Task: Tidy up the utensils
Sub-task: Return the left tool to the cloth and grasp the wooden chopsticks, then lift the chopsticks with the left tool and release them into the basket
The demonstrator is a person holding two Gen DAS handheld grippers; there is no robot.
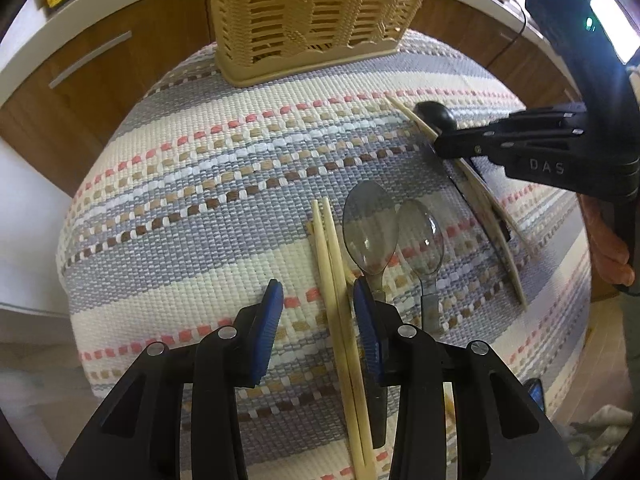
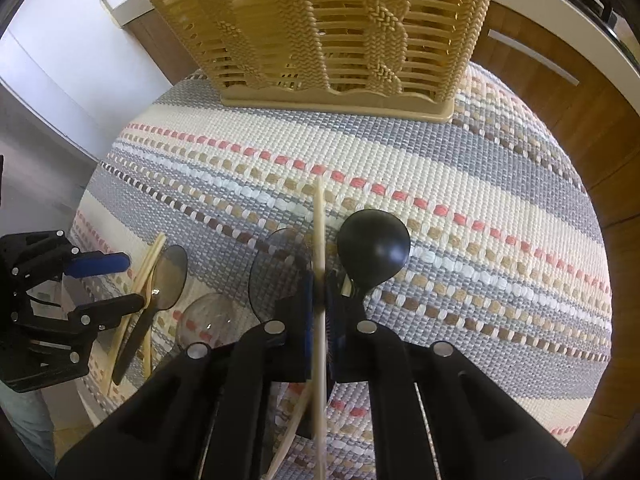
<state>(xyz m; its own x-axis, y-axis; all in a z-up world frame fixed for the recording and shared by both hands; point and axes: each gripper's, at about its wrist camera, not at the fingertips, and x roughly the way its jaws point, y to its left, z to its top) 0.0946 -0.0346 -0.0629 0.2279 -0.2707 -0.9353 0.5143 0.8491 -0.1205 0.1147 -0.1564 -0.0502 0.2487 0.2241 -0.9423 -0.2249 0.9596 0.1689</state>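
A tan woven utensil basket (image 1: 308, 20) stands at the far side of the striped mat; it also shows in the right wrist view (image 2: 332, 28). My left gripper (image 1: 318, 308) is open, low over the mat, with a pair of wooden chopsticks (image 1: 334, 280) lying between its blue pads. Two clear smoky spoons (image 1: 370, 232) lie just right of them. My right gripper (image 2: 319, 292) is shut on a single wooden chopstick (image 2: 319, 232). A black spoon (image 2: 374, 252) lies just right of it and a smoky spoon (image 2: 276, 268) just left.
The striped woven mat (image 1: 200, 200) covers the table. Wooden cabinets with metal handles (image 1: 88, 60) stand behind. My right gripper shows in the left wrist view (image 1: 440, 144) at the right, beside a second chopstick (image 1: 496, 240).
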